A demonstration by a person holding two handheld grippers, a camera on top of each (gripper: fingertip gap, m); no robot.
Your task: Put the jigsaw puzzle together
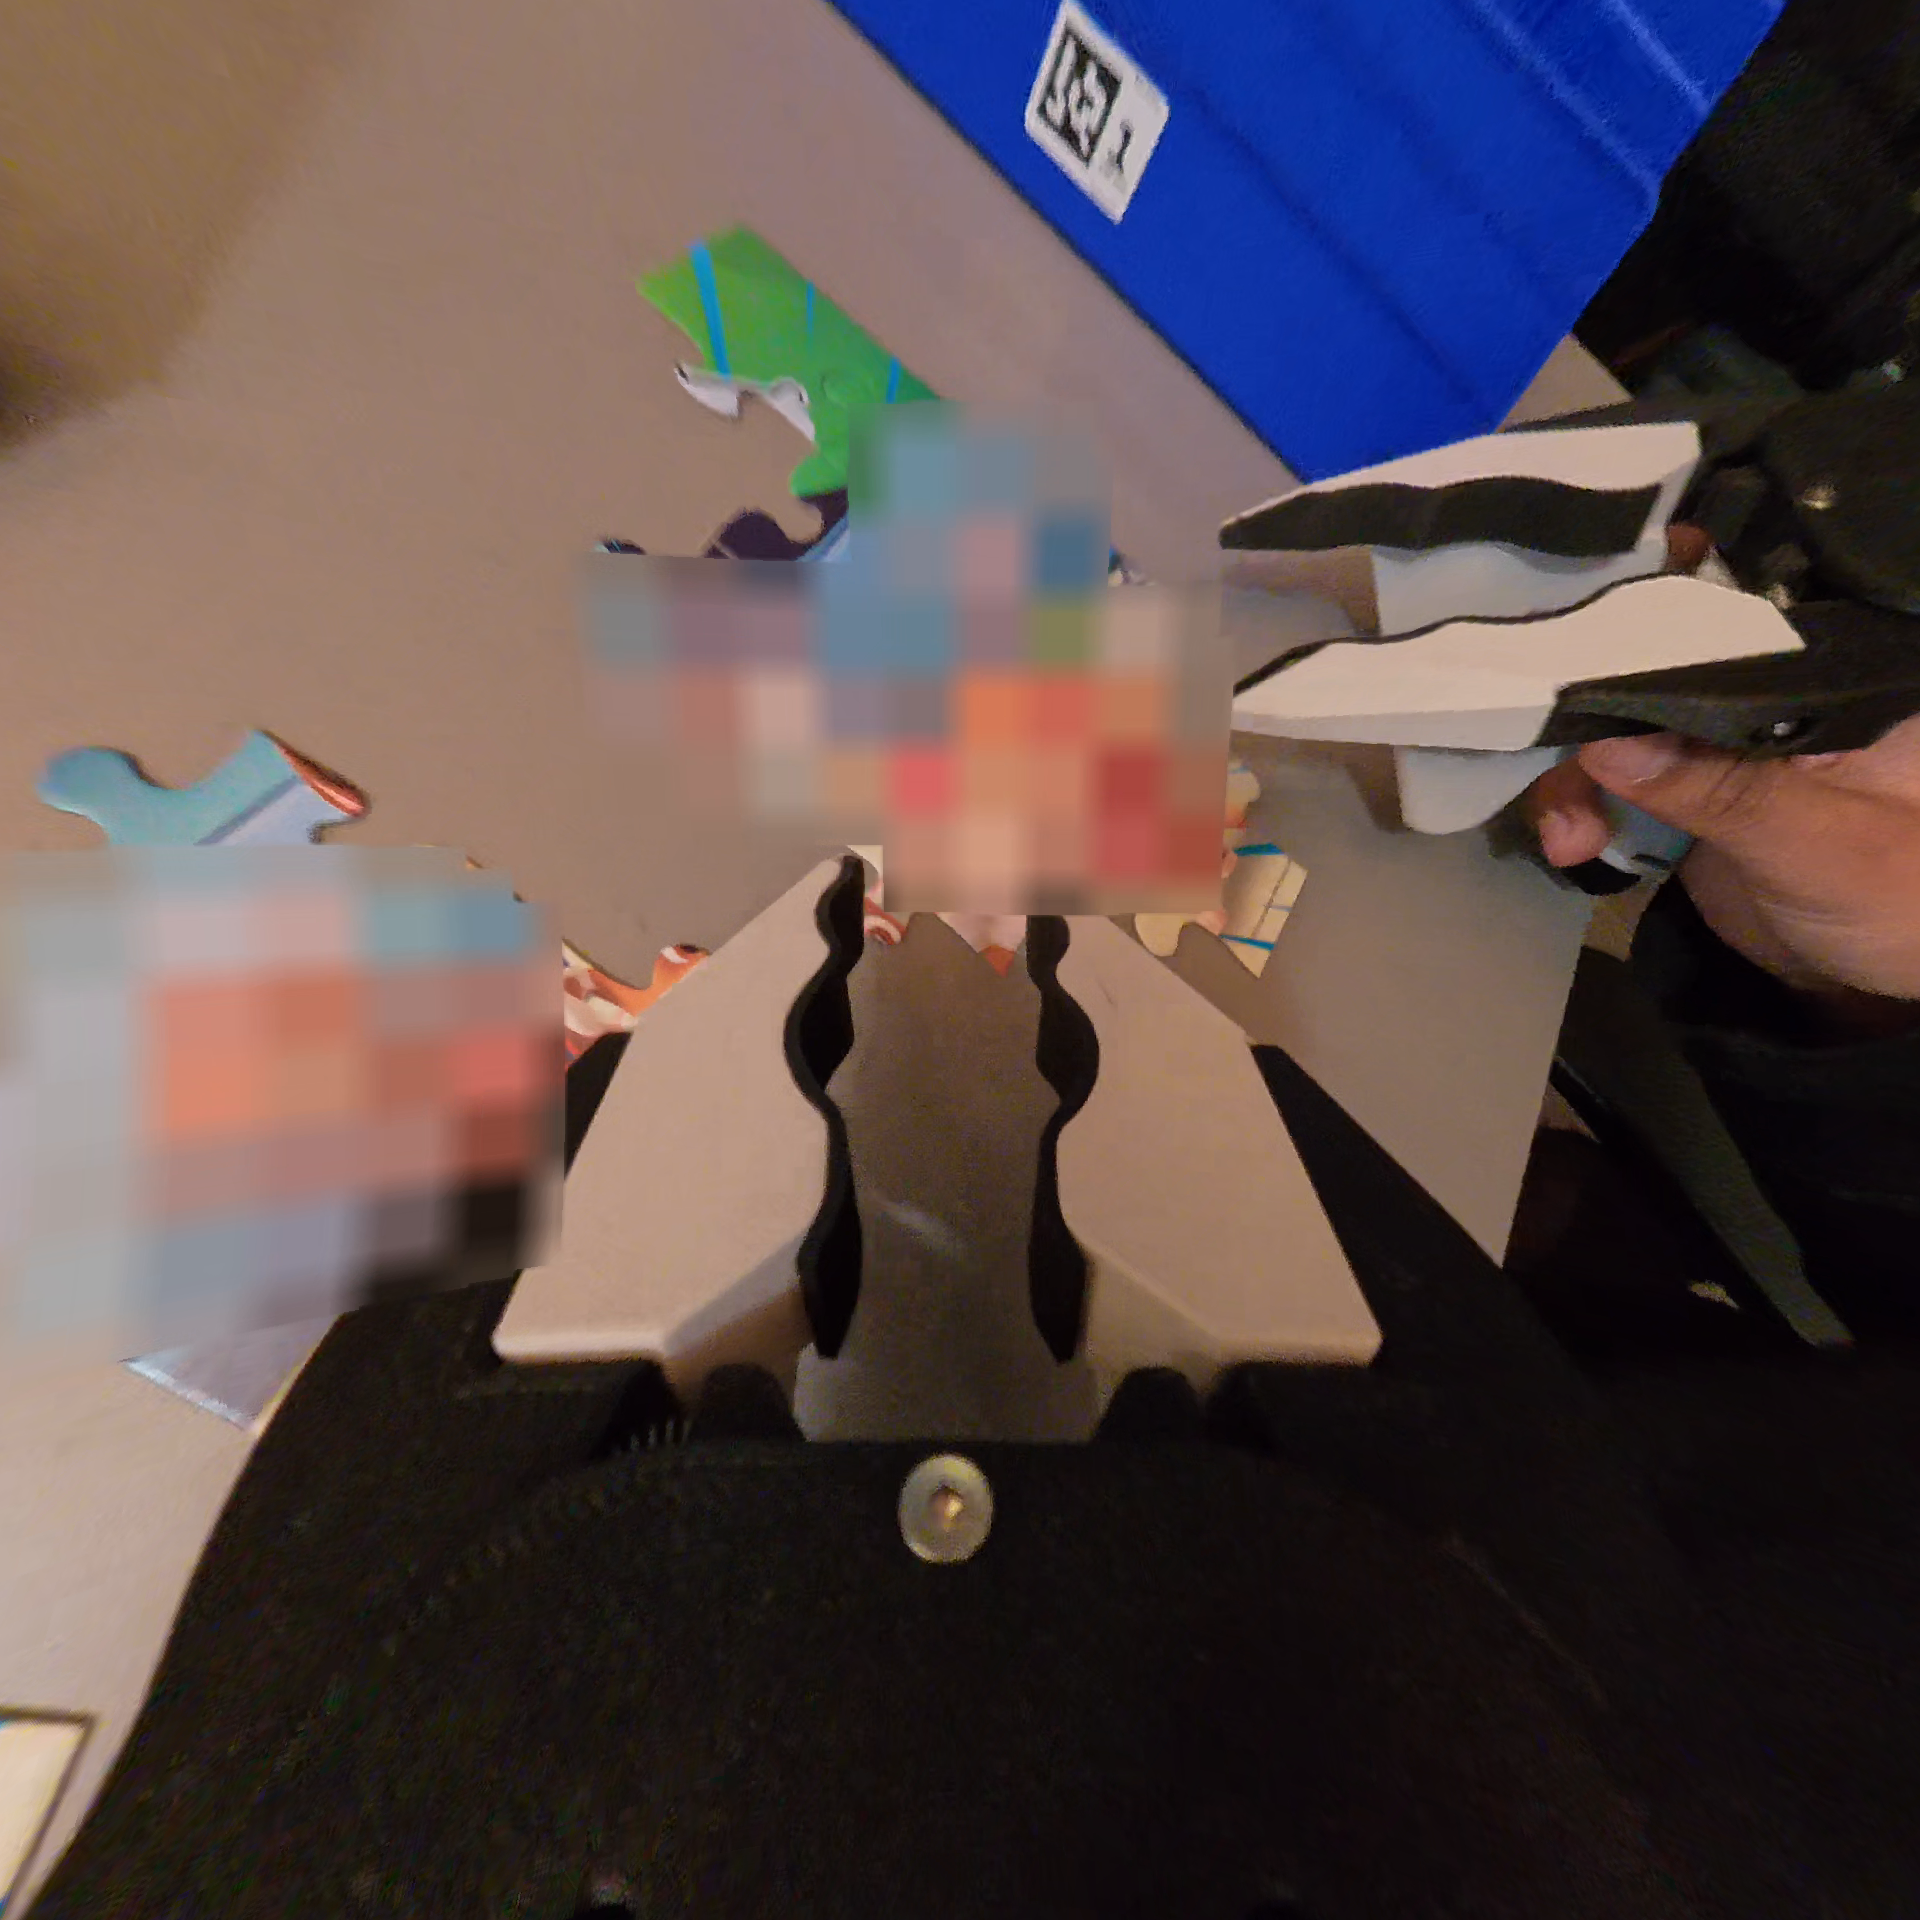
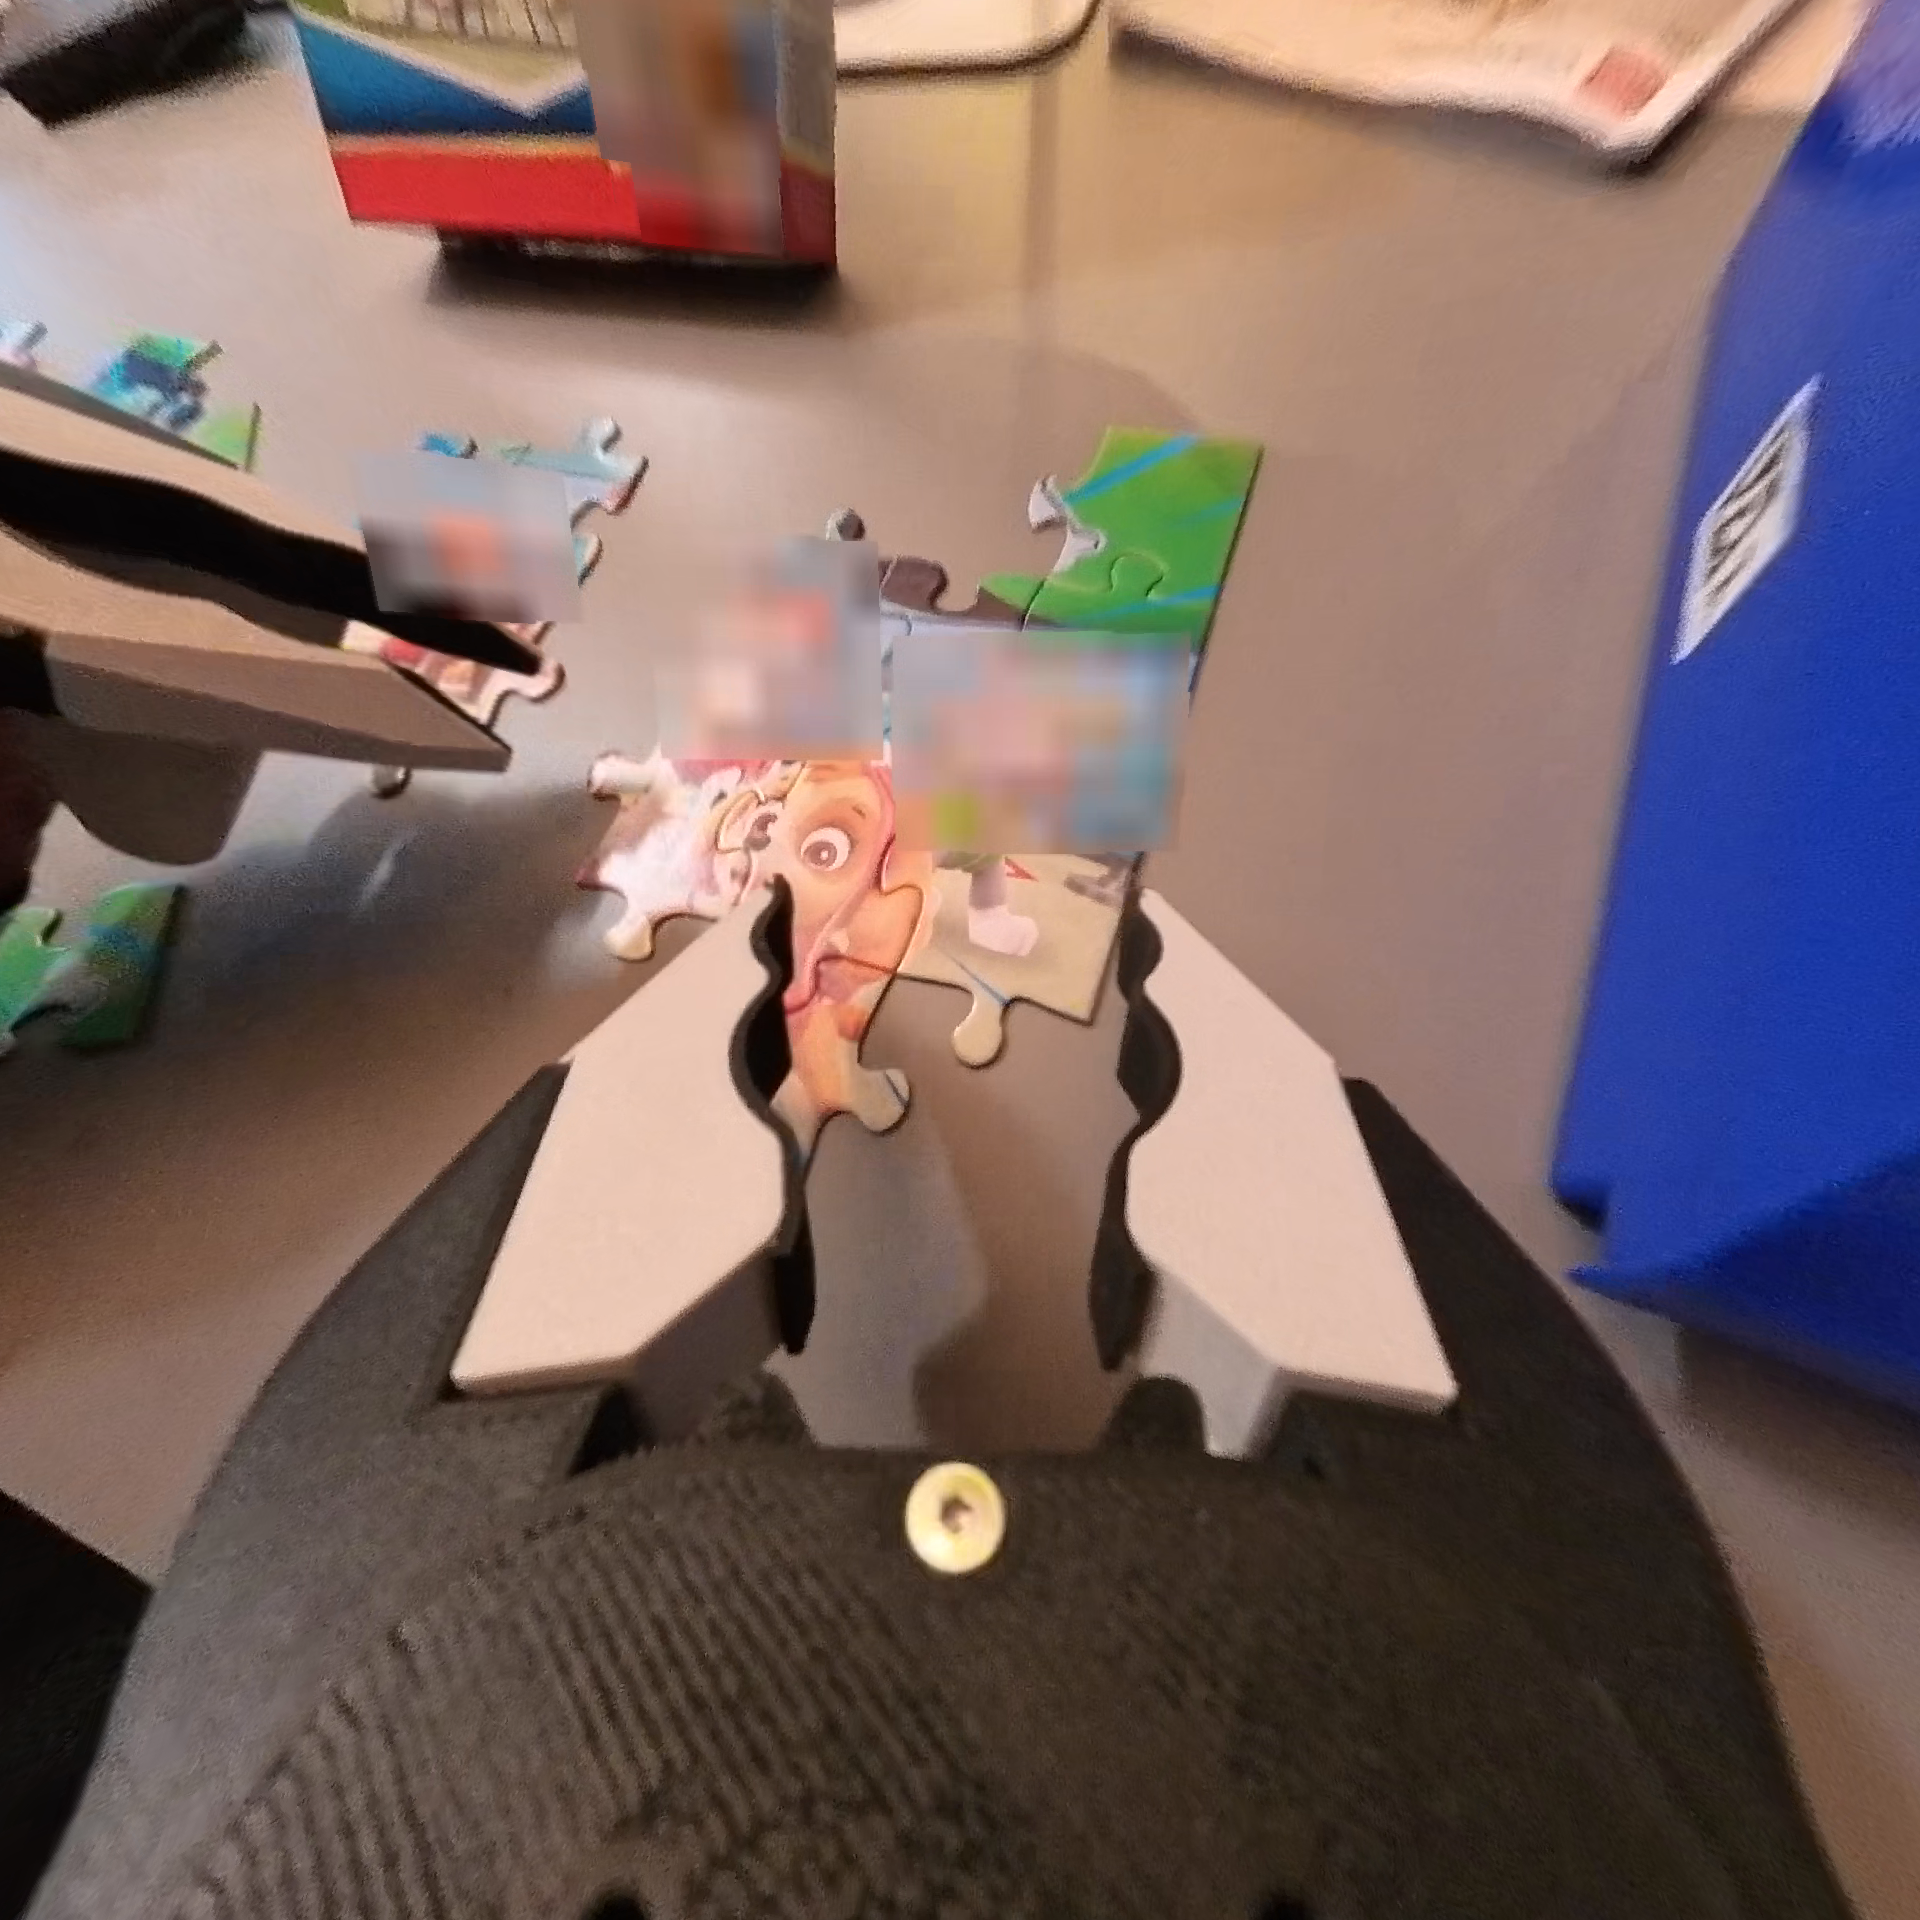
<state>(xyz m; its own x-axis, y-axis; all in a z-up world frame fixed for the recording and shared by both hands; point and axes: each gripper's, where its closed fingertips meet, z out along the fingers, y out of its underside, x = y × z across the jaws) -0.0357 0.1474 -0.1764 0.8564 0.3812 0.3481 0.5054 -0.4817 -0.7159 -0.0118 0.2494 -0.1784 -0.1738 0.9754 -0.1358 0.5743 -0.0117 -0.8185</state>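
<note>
Grey counter [image 2: 1351, 520] carries flat cluster of joined cardboard jigsaw pieces [image 2: 821, 862]. Tall blue plastic bin [image 2: 1766, 831] stands close at right. Right tongs [image 2: 951, 925] parted wide over cluster's near edge, gripping nothing. Left tongs [image 1: 945, 914] parted moderately, bare. Only right view shows red-blue puzzle box [image 2: 582, 135] beyond; left view shows hand [image 1: 1766, 852].

A: What makes up the left gripper [image 1: 945, 914]?
B: Two pale grey, wedge-shaped fingers [image 1: 707, 1122] lined with wavy black pads, seated in a textured black body; a silver screw [image 1: 943, 1507] sits on the midline.

A: And the right gripper [image 2: 951, 935]?
B: Identical: grey fingers [image 2: 1247, 1174], scalloped black pads, ridged black housing, one brass-toned screw [image 2: 953, 1529].
</note>
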